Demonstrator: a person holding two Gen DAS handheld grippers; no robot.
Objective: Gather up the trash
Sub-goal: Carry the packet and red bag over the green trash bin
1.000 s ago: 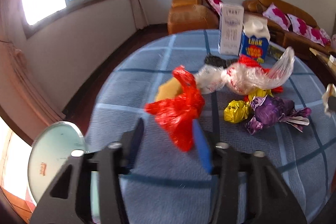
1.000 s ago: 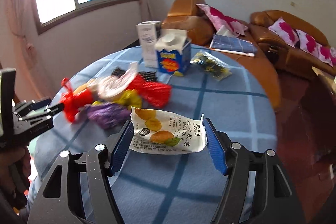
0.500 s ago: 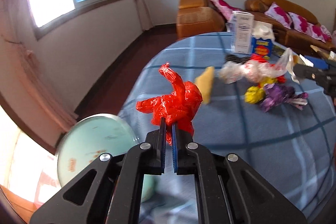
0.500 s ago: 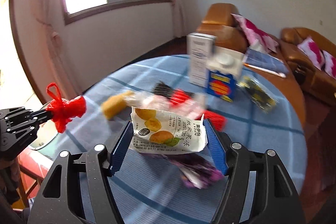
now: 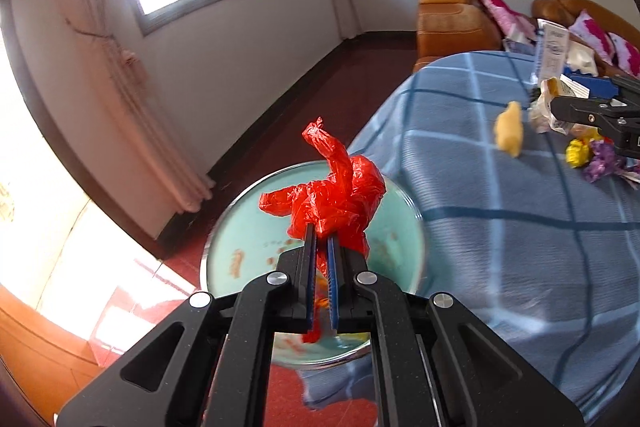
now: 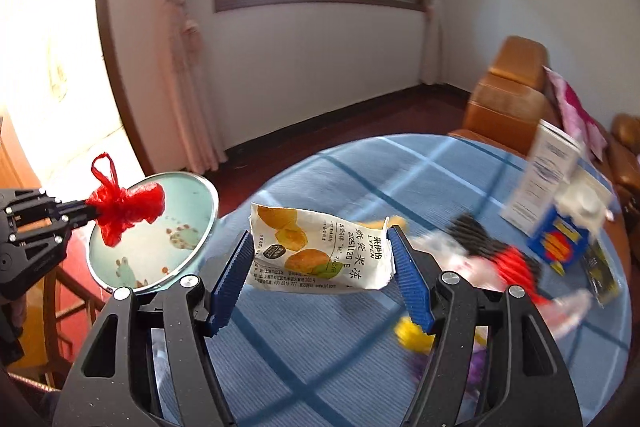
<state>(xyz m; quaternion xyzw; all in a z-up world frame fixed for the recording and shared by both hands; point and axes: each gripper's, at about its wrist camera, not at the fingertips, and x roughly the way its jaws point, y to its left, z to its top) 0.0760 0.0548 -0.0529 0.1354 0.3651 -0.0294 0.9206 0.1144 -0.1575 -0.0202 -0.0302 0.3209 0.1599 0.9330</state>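
My left gripper is shut on a crumpled red plastic bag and holds it over a round pale-green basin beside the table. From the right wrist view the same red bag hangs over the basin at the left. My right gripper is shut on a white snack wrapper with orange fruit pictures, held flat between the blue pads above the tablecloth. Yellow and purple wrappers and a yellow lump lie on the table.
A round table with a blue checked cloth carries a white carton, a blue milk carton, a clear bag and red trash. Orange armchairs and a sofa stand behind it. Dark red floor lies beside the basin.
The left gripper closed on the red bag, lifted it off the table and carried it left over the basin. The right gripper swung left with the snack wrapper still held.
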